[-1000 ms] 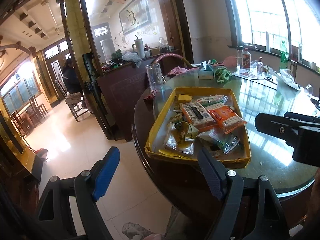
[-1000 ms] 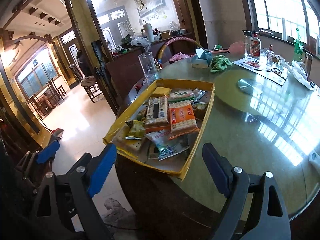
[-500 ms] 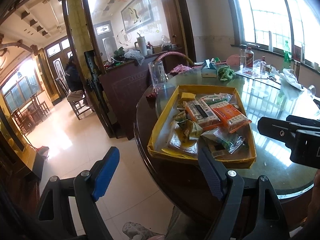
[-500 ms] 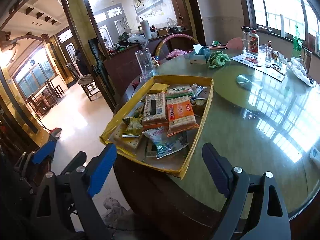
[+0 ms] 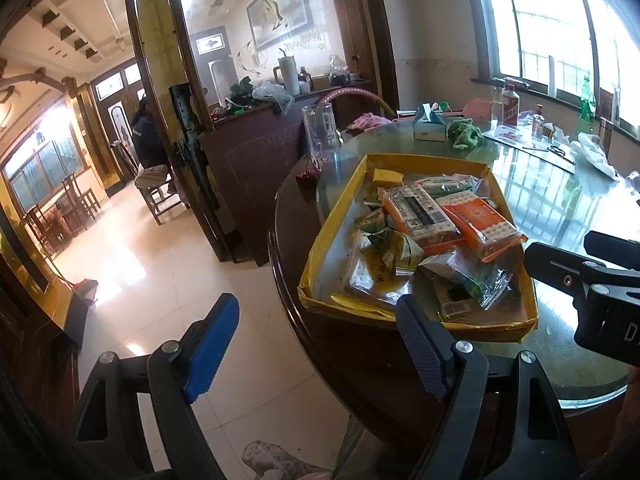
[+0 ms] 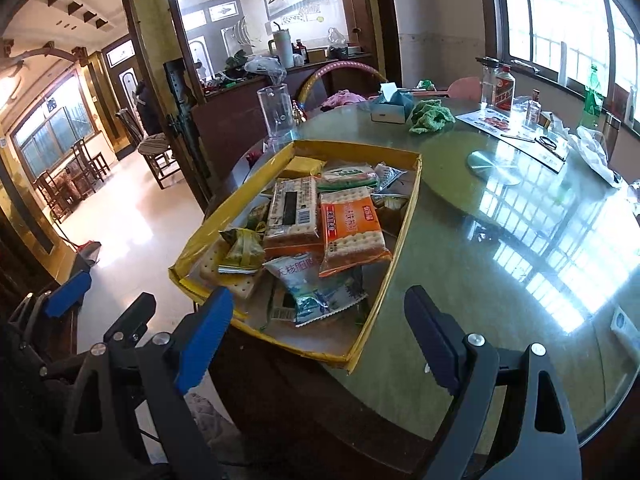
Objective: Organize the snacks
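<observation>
A shallow yellow cardboard tray (image 5: pixel 337 204) (image 6: pixel 224 216) sits at the near edge of a round glass-topped table, holding several snack packs. An orange cracker pack (image 5: pixel 482 224) (image 6: pixel 352 228), a beige cracker pack (image 5: pixel 420 214) (image 6: pixel 292 212), a blue-white pouch (image 6: pixel 312 284) and a green-yellow wrapper (image 5: pixel 390 250) (image 6: pixel 242 250) lie inside. My left gripper (image 5: pixel 318 346) hangs open before the table edge, left of the tray's near corner. My right gripper (image 6: pixel 320 338) is open too, just short of the tray's near side. Both are empty.
On the table stand a clear glass jug (image 6: pixel 276 112), a tissue box (image 6: pixel 390 106), a green cloth (image 6: pixel 430 116), bottles (image 6: pixel 500 88) and a metal disc (image 6: pixel 486 160). A dark wooden counter (image 5: pixel 256 152) and chairs (image 5: pixel 154 184) stand left, over tiled floor.
Both grippers have drifted a little closer to the tray, which looms larger in both views. Their jaws stay open and nothing was touched.
</observation>
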`<action>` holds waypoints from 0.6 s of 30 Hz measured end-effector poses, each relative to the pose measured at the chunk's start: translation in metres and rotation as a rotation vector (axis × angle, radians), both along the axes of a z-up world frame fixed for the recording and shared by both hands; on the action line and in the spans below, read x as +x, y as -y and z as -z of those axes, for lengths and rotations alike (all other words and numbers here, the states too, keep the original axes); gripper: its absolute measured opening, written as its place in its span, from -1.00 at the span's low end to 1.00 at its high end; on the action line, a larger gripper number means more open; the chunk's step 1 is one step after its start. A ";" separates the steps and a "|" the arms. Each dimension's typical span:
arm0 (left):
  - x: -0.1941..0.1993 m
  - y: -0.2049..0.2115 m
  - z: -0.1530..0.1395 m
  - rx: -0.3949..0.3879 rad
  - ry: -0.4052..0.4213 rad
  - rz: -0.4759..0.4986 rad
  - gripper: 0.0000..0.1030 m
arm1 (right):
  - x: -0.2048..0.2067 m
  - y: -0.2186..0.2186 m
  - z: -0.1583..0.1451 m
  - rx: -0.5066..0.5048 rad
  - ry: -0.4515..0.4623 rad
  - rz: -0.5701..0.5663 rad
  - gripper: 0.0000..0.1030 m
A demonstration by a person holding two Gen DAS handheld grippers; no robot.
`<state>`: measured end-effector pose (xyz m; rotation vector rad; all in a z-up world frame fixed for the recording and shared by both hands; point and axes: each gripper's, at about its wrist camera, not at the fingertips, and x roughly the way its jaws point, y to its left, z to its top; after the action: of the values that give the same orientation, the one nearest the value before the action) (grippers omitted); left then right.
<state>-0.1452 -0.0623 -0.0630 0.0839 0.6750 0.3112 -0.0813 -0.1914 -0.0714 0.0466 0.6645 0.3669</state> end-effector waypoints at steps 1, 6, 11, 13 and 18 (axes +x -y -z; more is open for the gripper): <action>0.001 0.000 0.001 -0.003 -0.003 0.003 0.57 | 0.001 0.000 0.001 -0.002 0.001 0.000 0.70; 0.007 0.000 0.003 0.004 -0.011 -0.002 0.57 | 0.008 -0.003 0.006 -0.020 0.001 0.000 0.70; 0.016 -0.002 0.009 -0.022 -0.036 0.004 0.57 | 0.015 -0.005 0.010 -0.026 -0.006 0.000 0.70; 0.018 -0.001 0.011 -0.013 -0.041 0.002 0.57 | 0.018 -0.005 0.012 -0.023 -0.008 -0.002 0.70; 0.022 -0.002 0.014 -0.018 -0.041 -0.005 0.57 | 0.021 -0.005 0.016 -0.017 -0.016 -0.005 0.70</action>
<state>-0.1236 -0.0600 -0.0765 0.0721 0.7182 0.3087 -0.0602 -0.1865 -0.0872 0.0319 0.6834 0.3659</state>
